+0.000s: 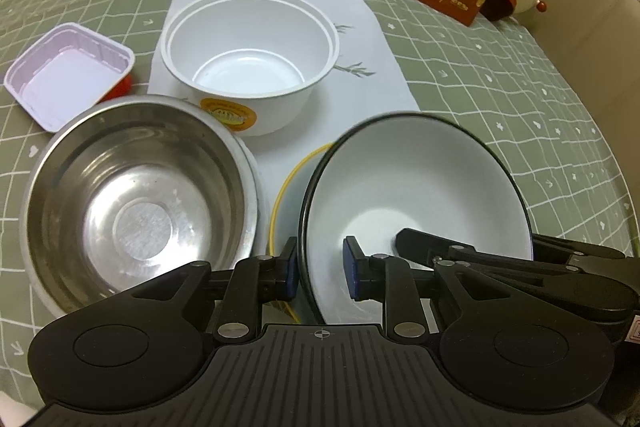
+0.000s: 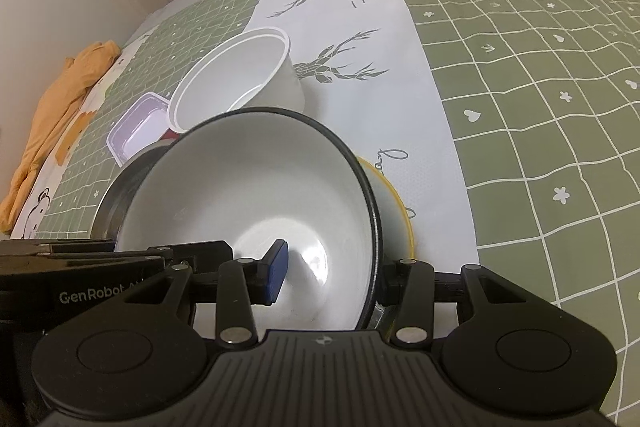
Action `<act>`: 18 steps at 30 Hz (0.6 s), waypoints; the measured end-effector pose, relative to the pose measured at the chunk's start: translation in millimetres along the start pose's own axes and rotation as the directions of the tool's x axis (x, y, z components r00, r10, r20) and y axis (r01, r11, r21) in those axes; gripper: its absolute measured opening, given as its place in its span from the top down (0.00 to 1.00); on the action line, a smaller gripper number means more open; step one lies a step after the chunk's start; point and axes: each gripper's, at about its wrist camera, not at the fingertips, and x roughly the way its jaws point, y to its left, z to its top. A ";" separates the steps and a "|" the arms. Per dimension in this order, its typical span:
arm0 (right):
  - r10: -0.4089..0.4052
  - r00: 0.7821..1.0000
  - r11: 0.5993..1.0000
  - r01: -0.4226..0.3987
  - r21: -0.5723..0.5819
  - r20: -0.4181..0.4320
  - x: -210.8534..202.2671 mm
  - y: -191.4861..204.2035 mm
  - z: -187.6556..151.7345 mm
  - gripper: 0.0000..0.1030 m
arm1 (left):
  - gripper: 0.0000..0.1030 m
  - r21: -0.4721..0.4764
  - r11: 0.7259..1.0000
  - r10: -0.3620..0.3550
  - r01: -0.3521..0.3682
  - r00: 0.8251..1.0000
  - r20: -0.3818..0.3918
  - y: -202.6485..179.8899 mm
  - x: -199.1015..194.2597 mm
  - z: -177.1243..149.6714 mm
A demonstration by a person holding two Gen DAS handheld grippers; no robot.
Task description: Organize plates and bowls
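Looking through the left wrist view, the black-rimmed white bowl is seen tilted, with its near rim between the jaws of the left gripper: one pad lies outside the wall, the other inside, and the wall appears pinched. A yellow-rimmed dish lies partly hidden behind and under this bowl. Just left of the bowl a steel bowl sits upright on the worktop, and beyond it stand a white plastic tub and, further left, a pink tray. The right gripper is seen reaching into the bowl from the right.

In the right wrist view, the right gripper straddles the same bowl: one blue pad is pressed inside, while the other finger is hidden behind the rim, so the wall is judged clamped. The yellow-rimmed dish shows just right of the bowl, the tub beyond it.

With both grips on a smooth, tilted wall, slipping is the risk: if one side is released early, the bowl could pivot and strike the steel bowl or the dish beneath.
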 end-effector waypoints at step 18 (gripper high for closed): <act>-0.008 0.999 1.000 0.009 -0.016 0.039 -13.2 -2.0 2.5 0.57 | 0.78 -0.044 0.999 -0.013 0.013 1.000 0.008 11.6 -10.0 5.1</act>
